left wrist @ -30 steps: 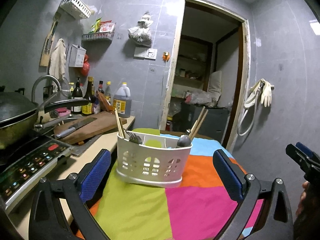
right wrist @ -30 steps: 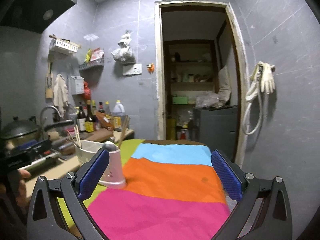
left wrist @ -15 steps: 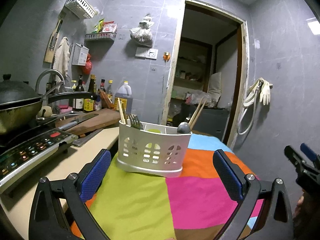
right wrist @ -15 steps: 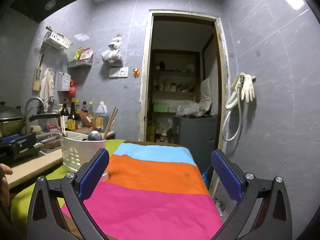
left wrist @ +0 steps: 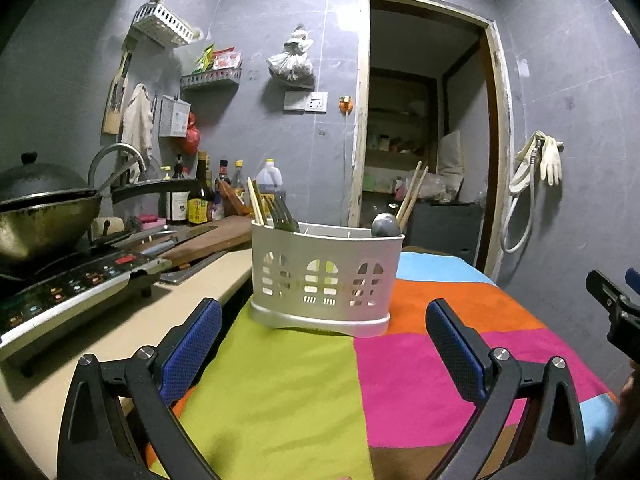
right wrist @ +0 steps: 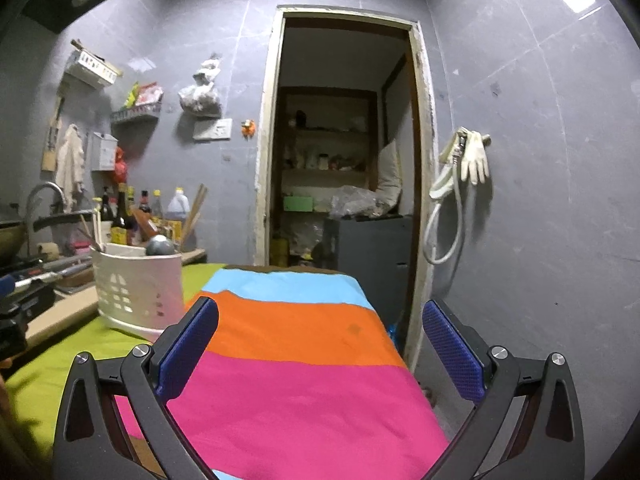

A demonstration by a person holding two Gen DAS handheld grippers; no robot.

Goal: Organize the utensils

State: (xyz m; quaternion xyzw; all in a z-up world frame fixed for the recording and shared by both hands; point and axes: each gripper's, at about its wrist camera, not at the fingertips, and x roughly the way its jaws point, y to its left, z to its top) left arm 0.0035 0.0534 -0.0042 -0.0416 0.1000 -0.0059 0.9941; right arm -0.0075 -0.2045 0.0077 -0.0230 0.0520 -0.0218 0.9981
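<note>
Striped cloth (left wrist: 280, 380) — caddy (left wrist: 326, 280) beyond left gripper (left wrist: 324, 344) (spread wide)

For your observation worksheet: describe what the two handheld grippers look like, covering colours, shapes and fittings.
Both match. The left gripper and right gripper each have two black angular arms with triangular cut-outs and silver round bolts. Each finger carries a flat, textured blue pad. No cables, markings or sleeves can be seen.

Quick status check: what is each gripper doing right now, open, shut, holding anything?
Left gripper: open, holding nothing, facing the white utensil caddy.
Right gripper: open, holding nothing, over the striped cloth.
</note>
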